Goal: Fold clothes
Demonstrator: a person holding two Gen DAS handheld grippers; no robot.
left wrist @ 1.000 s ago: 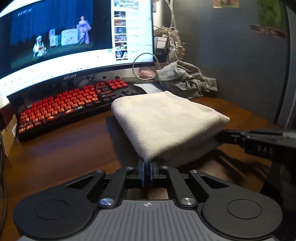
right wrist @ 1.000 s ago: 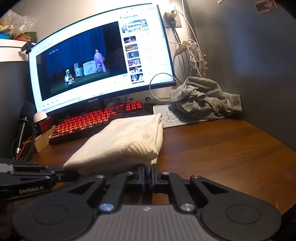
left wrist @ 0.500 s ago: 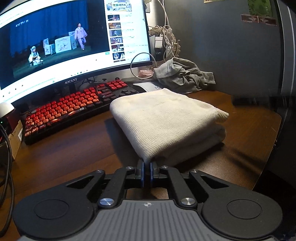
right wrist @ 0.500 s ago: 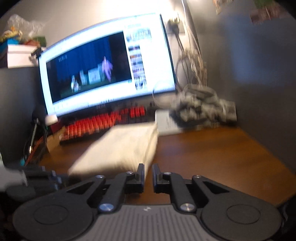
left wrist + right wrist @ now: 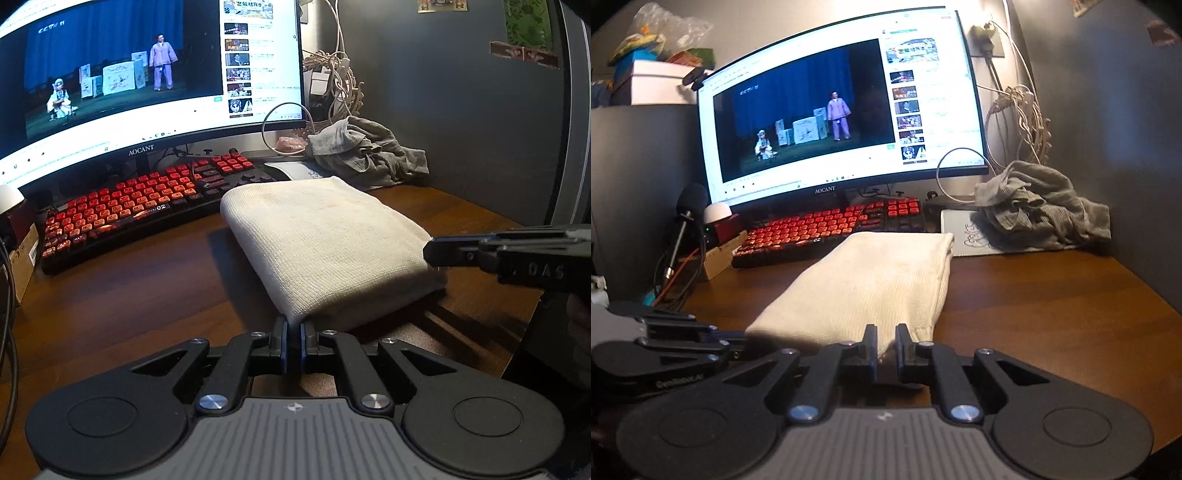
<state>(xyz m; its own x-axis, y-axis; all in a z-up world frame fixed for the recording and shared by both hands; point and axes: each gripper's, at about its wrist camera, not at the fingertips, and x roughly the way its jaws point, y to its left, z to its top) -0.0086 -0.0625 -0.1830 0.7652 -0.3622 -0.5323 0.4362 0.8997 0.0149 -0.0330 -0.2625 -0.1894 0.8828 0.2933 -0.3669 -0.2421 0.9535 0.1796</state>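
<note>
Working across my desk [image 5: 122,295] from the left edge, the red-lit keyboard [image 5: 140,206] sits along the back under the monitor [image 5: 834,110], and the folded cream garment [image 5: 325,240] lies at the middle, its far end just in front of the keyboard. My left gripper [image 5: 294,338] is clenched on the near left corner of that bundle, cloth pinched tight between the pads. My right gripper [image 5: 886,345] is at the near right corner with its jaws slightly parted around a bit of cloth; I can't tell whether the pads are really pressing it. I judge the cream piece essentially folded, and this step is the final squaring-up or letting go. Next I need to free both corners without dragging the layers apart, then reach to the back right corner of the desk, where the crumpled grey garment [image 5: 1038,210] waits in a heap beside the cables.
</note>
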